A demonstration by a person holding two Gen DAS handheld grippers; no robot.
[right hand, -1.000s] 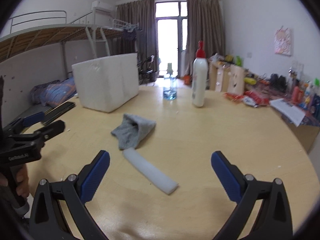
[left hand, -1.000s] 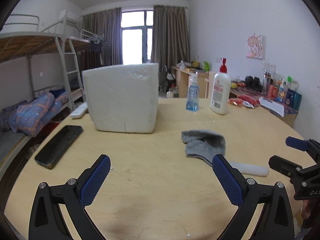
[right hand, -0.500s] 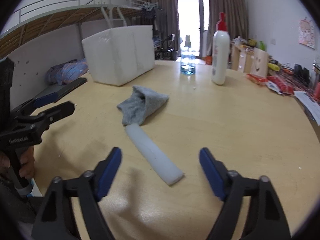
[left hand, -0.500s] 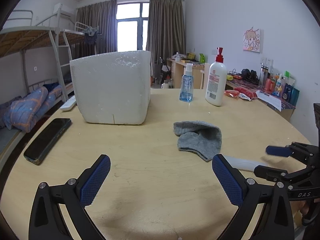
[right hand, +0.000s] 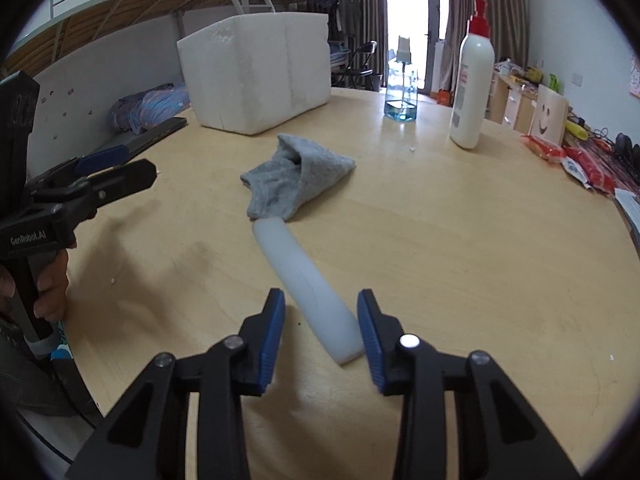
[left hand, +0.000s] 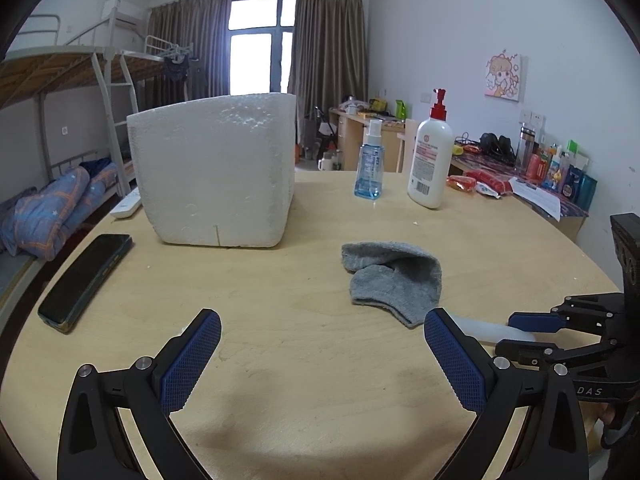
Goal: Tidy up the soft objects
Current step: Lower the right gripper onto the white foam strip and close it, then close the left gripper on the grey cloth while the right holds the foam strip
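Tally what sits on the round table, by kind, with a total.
Soft items: 2, grey sock, white foam roll
Bottles: 2, blue spray bottle, white pump bottle
Foam box: 1
Phone: 1
Remote: 1
Total: 7

Beside my foam box I count one grey sock, one white foam tube, two bottles and one phone.

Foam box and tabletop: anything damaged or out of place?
The foam box has a short vertical crack at the bottom edge of its near face. The gray sock lies crumpled, one end overlapping the tip of the white foam tube. Nothing spilled; both bottles stand upright.
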